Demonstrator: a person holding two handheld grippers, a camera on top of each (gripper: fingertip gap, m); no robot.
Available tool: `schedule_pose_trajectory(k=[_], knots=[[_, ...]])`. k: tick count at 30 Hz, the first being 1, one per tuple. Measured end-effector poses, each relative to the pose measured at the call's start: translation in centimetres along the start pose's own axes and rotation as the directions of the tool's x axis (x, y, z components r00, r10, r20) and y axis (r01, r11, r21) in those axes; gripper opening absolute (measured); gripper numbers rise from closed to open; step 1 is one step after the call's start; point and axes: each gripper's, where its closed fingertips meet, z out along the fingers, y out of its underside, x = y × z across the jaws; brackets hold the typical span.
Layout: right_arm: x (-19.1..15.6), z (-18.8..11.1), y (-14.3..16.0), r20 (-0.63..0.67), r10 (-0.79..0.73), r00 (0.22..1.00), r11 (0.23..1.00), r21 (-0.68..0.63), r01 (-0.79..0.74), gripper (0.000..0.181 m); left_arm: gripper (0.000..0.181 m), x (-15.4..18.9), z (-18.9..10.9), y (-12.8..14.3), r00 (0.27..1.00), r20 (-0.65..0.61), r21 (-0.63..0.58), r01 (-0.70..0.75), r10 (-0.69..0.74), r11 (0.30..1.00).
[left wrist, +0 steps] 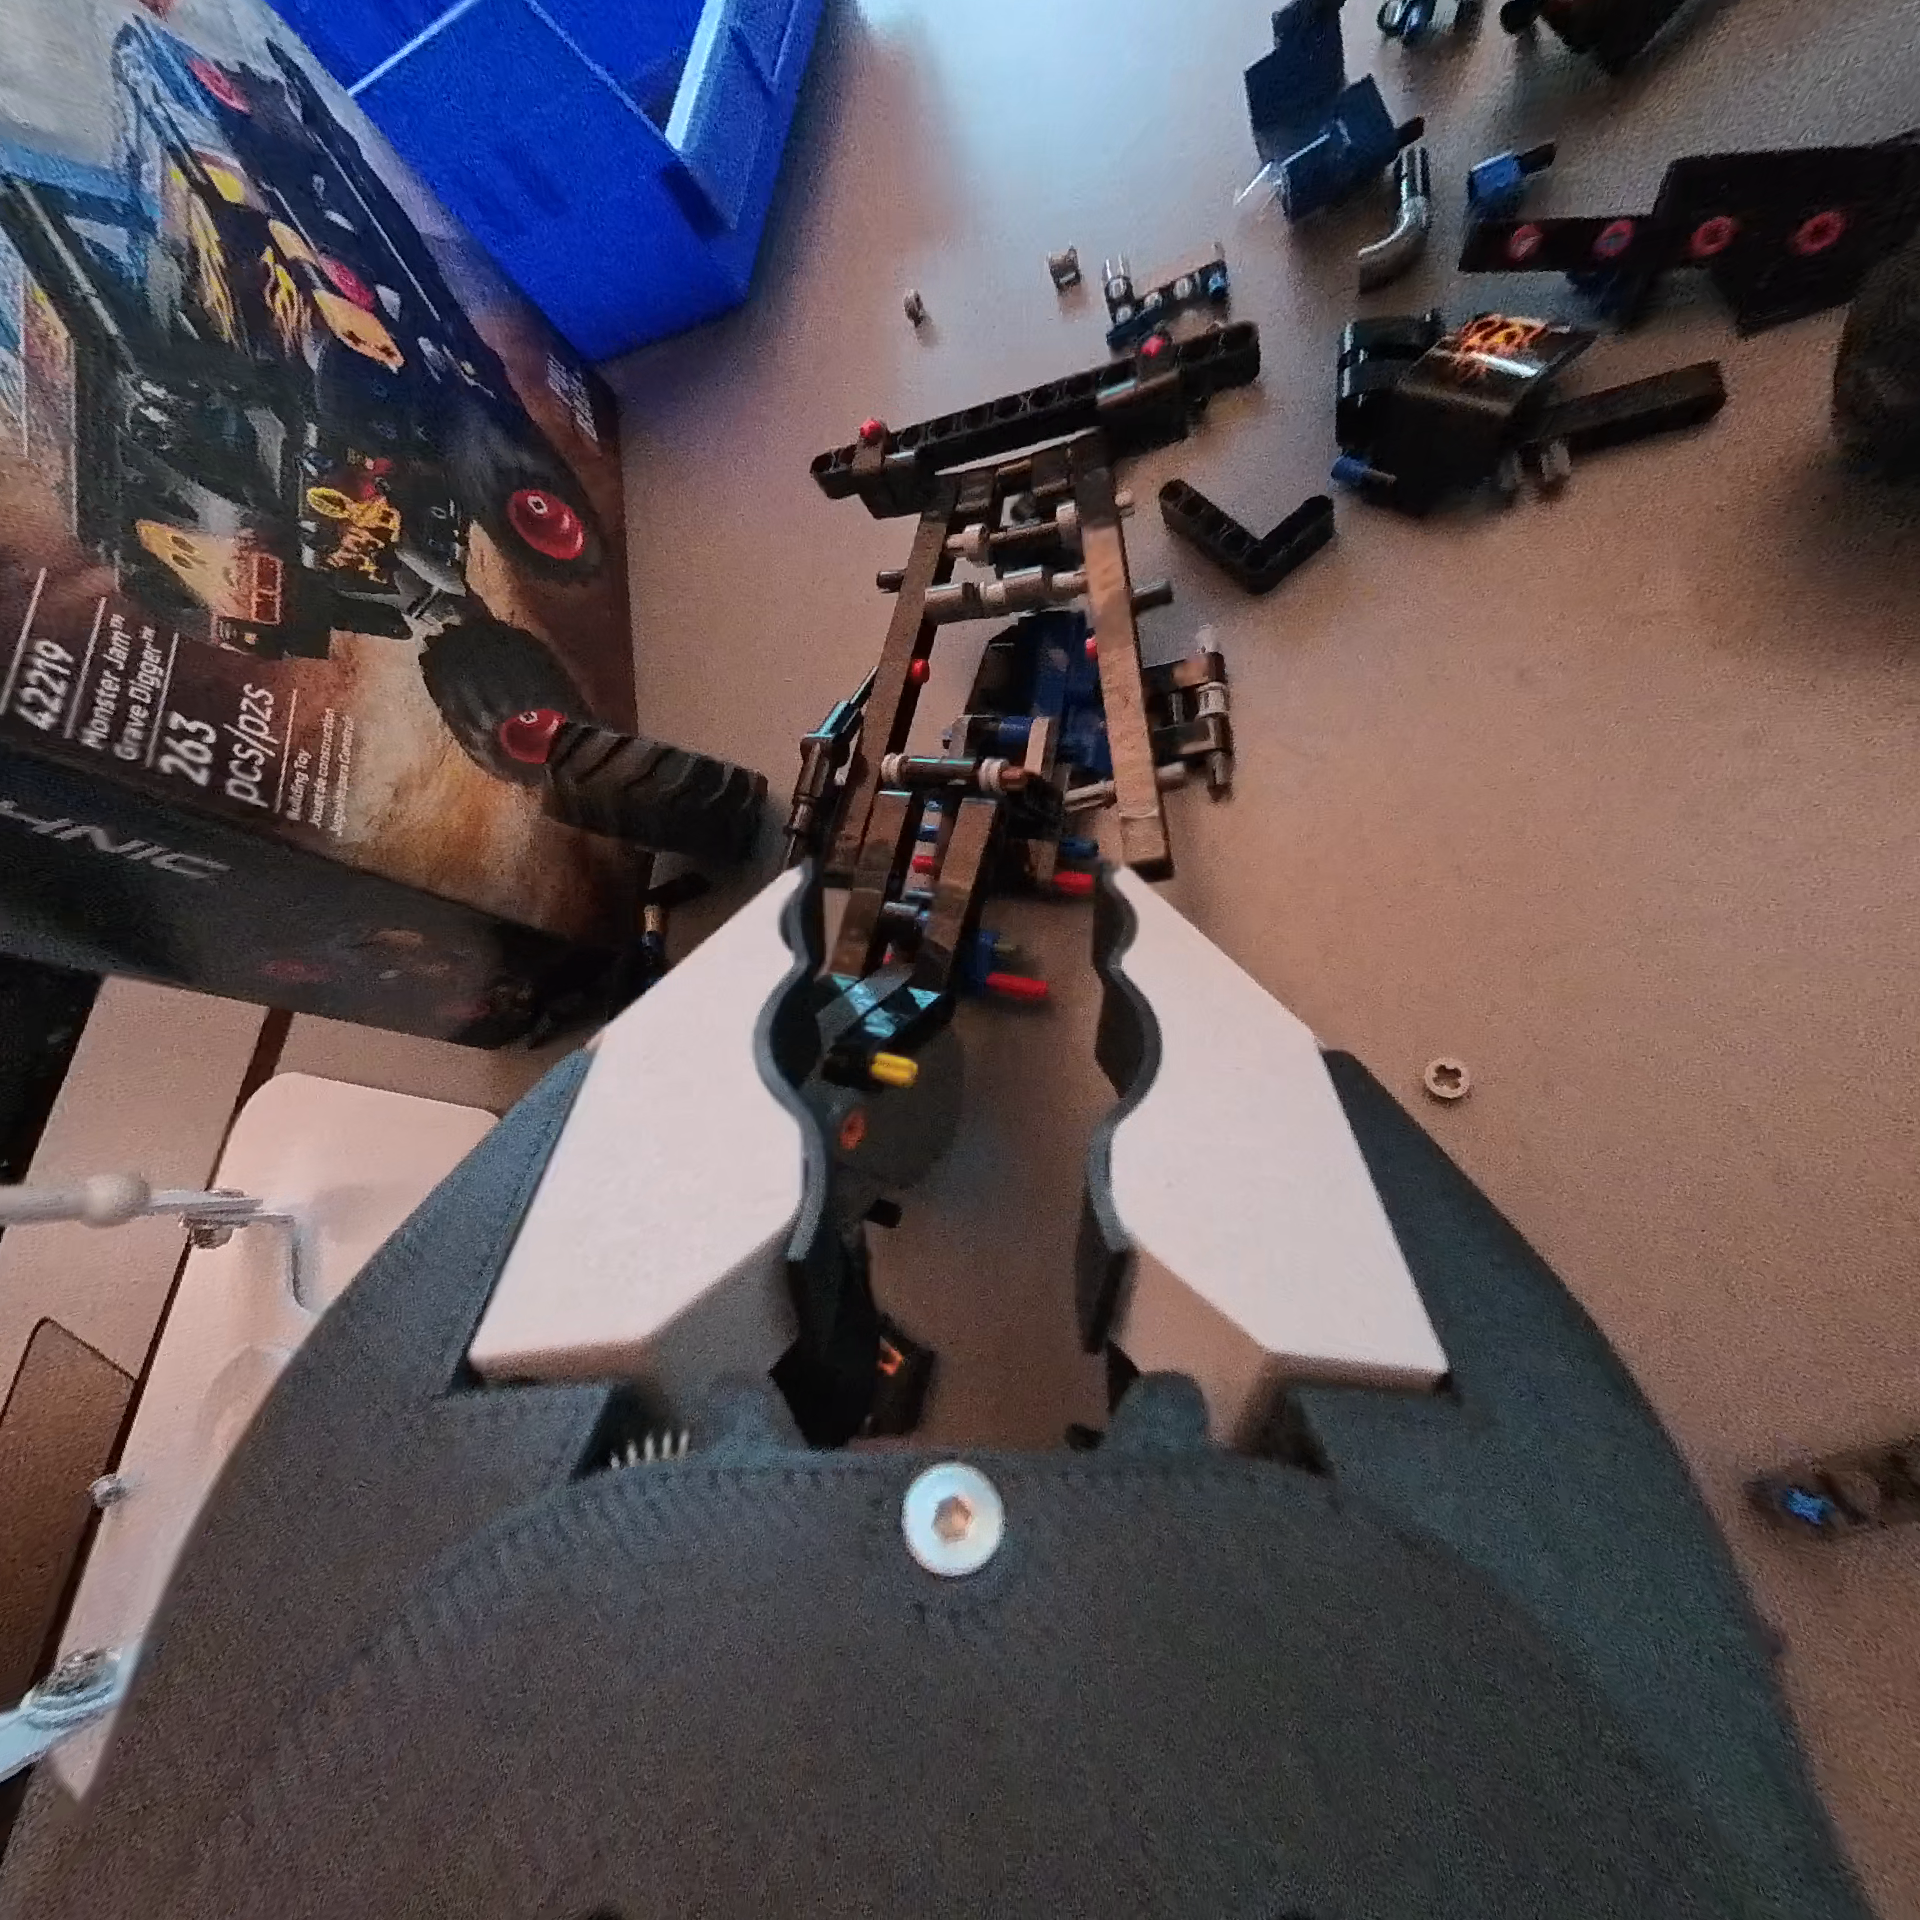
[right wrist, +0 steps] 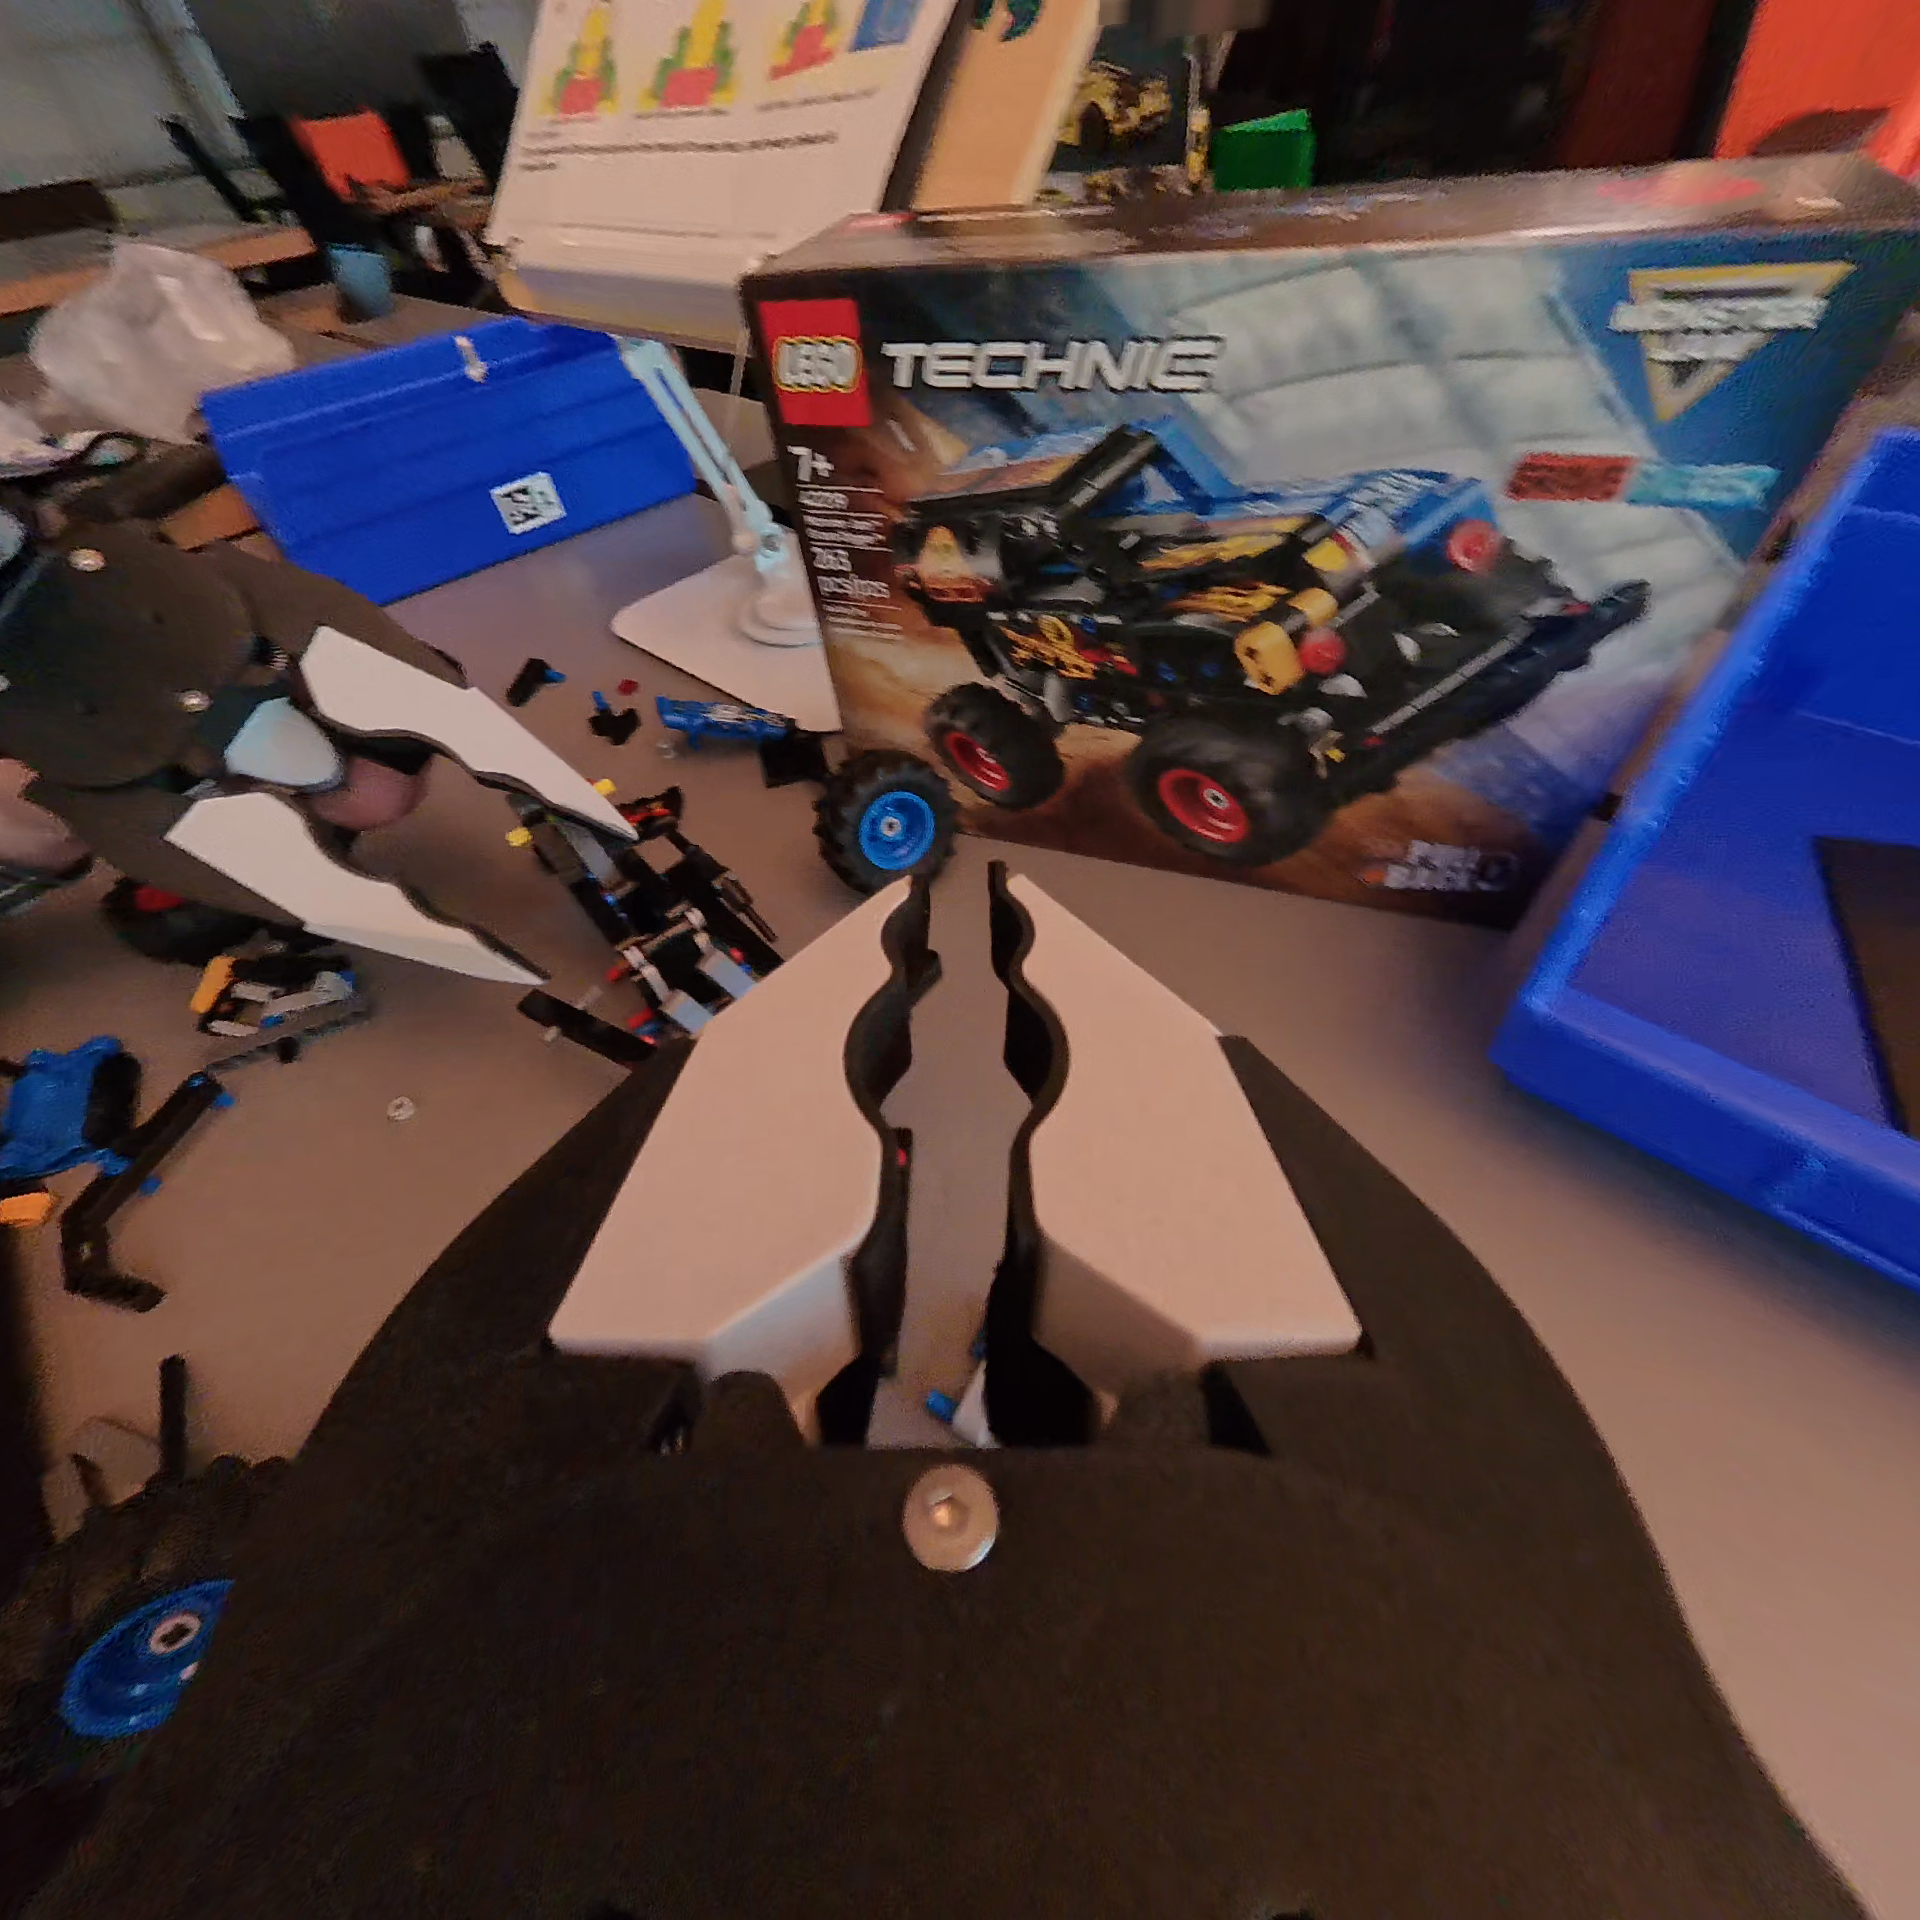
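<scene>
Left wrist view, left to right: one toy box (left wrist: pixel 260 520) stands on the worktop (left wrist: pixel 1558 935), one blue bin (left wrist: pixel 582 156) behind it, one black tyre (left wrist: pixel 655 790) against its foot. The left tool (left wrist: pixel 951 904) is open. One long black frame (left wrist: pixel 997 675) of building pieces runs straight ahead along the tool's line, its near end between the fingers and against the left one; we can't tell if the right one touches it. One L-shaped piece (left wrist: pixel 1247 535) lies just right of the frame, with loose dark parts beyond.

Right wrist view: the frame sits left of the right tool (right wrist: pixel 956 888), so the left tool is nearer. The right tool's fingers stand slightly apart and hold nothing. One blue-hubbed wheel (right wrist: pixel 891 826) is just ahead of its tips, and a second (right wrist: pixel 135 1662) is low left. We count two blue bins here.
</scene>
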Motion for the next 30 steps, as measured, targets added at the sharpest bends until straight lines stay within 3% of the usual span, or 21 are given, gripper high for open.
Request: schedule_pose_trajectory(k=[3,8,11,14,17,22,26,30], knots=[[0.8,-0.5,0.3,-0.044,-0.015,0.999,1.0,-0.015,0.015,0.017,0.054,-0.2,0.4,0.5,1.0,0.011,-0.026,0.015,-0.014,1.0],[-4.3,2.4,1.9,0.11,-0.166,0.98,0.976,-0.122,0.179,0.017,0.048,-1.0,0.4,1.2,0.999,0.037,-0.04,0.028,-0.027,0.999],[-6.3,5.0,4.0,0.15,-0.253,0.956,0.93,-0.235,0.283,0.021,0.043,-1.1,0.5,1.2,0.999,0.043,-0.031,0.018,-0.017,0.999],[-6.9,7.4,5.9,0.148,-0.369,0.917,0.85,-0.345,0.398,0.023,0.028,-0.5,0.4,0.9,1.0,0.017,-0.018,-0.013,0.013,1.0],[-6.4,8.8,7.2,0.141,-0.457,0.878,0.765,-0.441,0.469,0.015,0.034,0.1,0.6,0.6,0.999,0.02,-0.023,-0.047,0.047,0.999],[-5.8,9.4,7.4,0.15,-0.374,0.915,0.793,-0.461,0.399,0.012,0.041,-0.2,1.2,0.2,0.998,0.038,-0.03,-0.049,0.05,0.998],[-5.1,9.7,7.4,0.125,-0.367,0.922,0.781,-0.498,0.378,0.012,0.027,-0.9,1.7,-0.2,0.995,0.055,-0.041,-0.078,0.08,0.996],[-4.7,10.0,7.5,0.142,-0.303,0.942,0.8,-0.499,0.333,0.012,0.026,-2.0,1.7,-0.6,0.995,0.094,-0.033,-0.04,0.043,0.999]])
